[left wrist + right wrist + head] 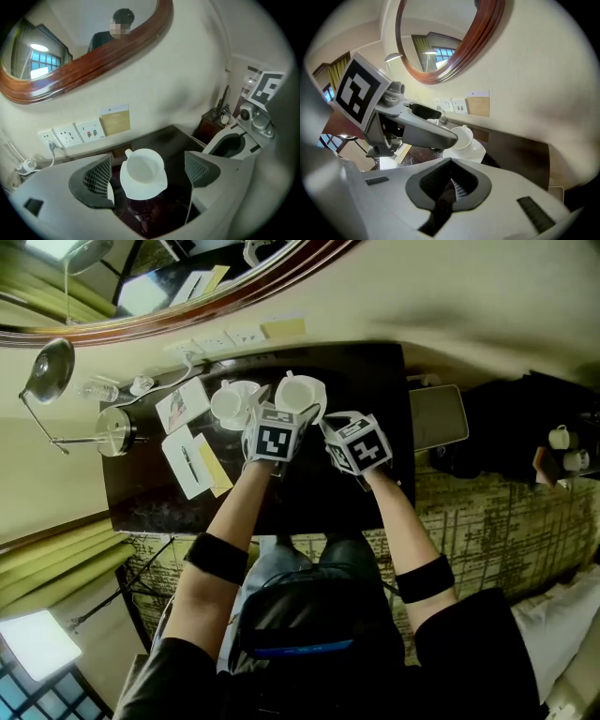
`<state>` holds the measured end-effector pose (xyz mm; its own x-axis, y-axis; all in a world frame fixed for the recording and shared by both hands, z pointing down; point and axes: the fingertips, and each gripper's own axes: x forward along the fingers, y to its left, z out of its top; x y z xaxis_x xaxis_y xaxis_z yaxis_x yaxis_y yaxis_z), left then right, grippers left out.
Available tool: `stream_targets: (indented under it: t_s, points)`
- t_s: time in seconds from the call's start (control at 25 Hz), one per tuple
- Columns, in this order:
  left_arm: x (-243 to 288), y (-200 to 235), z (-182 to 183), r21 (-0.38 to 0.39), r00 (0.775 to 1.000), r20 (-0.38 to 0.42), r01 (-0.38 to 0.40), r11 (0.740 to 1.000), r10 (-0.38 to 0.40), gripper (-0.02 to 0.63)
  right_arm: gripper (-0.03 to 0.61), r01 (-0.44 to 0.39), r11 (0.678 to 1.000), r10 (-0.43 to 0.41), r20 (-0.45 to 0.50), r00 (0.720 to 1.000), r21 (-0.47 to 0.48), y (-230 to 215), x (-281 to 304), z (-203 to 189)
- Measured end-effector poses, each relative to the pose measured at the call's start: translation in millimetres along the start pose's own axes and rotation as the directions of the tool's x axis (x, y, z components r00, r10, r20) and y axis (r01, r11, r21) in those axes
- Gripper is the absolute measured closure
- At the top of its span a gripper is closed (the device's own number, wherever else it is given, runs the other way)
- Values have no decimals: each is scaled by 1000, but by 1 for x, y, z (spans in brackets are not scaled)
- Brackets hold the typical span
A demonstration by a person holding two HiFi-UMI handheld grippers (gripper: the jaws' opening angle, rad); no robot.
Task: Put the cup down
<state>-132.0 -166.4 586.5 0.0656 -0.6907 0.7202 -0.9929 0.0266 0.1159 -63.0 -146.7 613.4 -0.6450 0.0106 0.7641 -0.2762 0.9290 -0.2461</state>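
Looking along my left gripper [149, 172], I see its jaws spread wide, with the white cup [143, 169] framed in the gap between them. Neither pad presses on it. The cup stands upright and empty on its white saucer [140, 191], which rests on the dark table [185, 140]. Its handle points toward the wall with the sockets [75, 133] and a tan card [116, 119].

My right gripper [451, 190] has its jaws pressed together with nothing between them. It sits just beside the left one, on the right, and from its view the cup and saucer lie ahead, partly behind the left gripper's jaw.

From the head view, both grippers hang over the back part of the table near the wall. A second cup [230, 404] on its own saucer stands just to the left of the first. Further left lie a notepad with a pen [187, 463] and a round metal vessel [114, 430].
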Motion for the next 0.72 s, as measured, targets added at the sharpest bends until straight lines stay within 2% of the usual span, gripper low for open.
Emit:
stream_targets:
  t_s: [0.12, 0.32, 0.64, 0.72]
  points:
    - [-25, 0, -6, -13, 1000, 12, -6, 1000, 7, 133, 578, 9, 1000, -9, 13, 1000, 0, 10, -11, 6]
    - [-66, -2, -13, -21, 998, 57, 11, 1000, -9, 226, 578, 37, 999, -37, 27, 999, -1, 24, -29, 13]
    - [-119, 11, -40, 2, 996, 90, 27, 1000, -27, 423, 578, 69, 997, -71, 51, 996, 40, 50, -52, 13]
    - [-129, 17, -46, 3, 994, 105, 29, 1000, -29, 499, 578, 92, 995, -94, 40, 995, 40, 48, -52, 4]
